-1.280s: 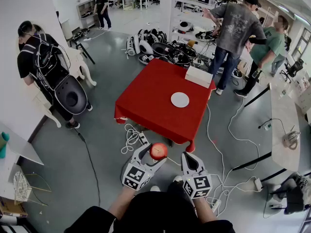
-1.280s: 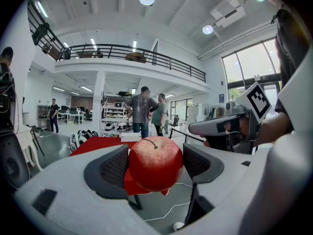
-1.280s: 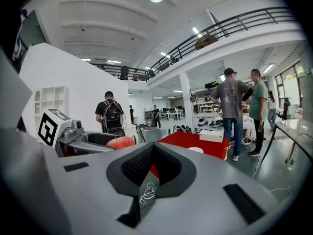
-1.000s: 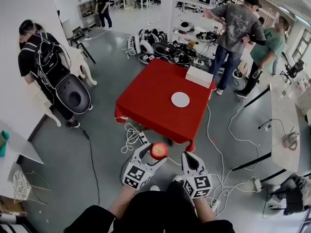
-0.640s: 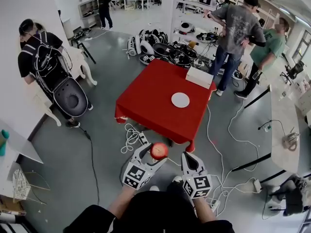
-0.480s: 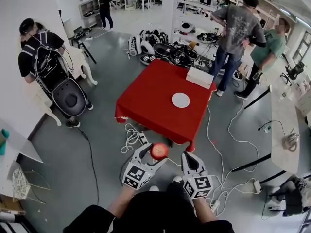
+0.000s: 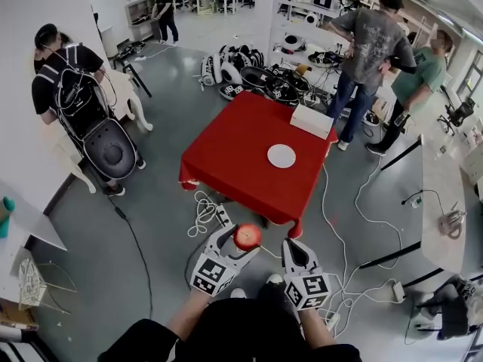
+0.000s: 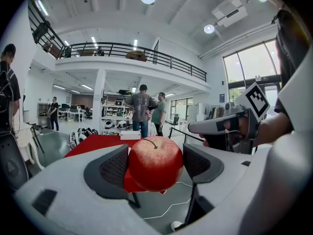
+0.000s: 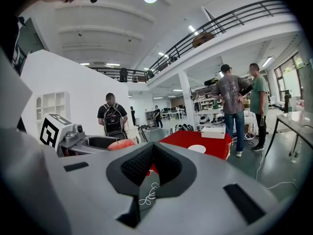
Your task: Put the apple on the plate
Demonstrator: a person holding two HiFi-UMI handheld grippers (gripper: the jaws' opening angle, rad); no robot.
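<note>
Fingers [image 8: 115,168] on the left gripper [image 7: 243,238] are clamped on the apple [image 8: 155,163], right gripper [image 9: 152,155] just pinched shut, plate [image 7: 281,155] way off on the red counter [image 7: 230,153].

A red-covered table [image 7: 230,164] is set on the grey floor [image 7: 151,225]. A white plate [image 7: 281,155] is placed right of its middle, and a white box [image 7: 312,121] at its far right edge.

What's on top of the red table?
On the red table sit a white plate, empty, and a white box near the far edge. The apple is not there: the left gripper holds it. The red cloth covers the tabletop.
</note>
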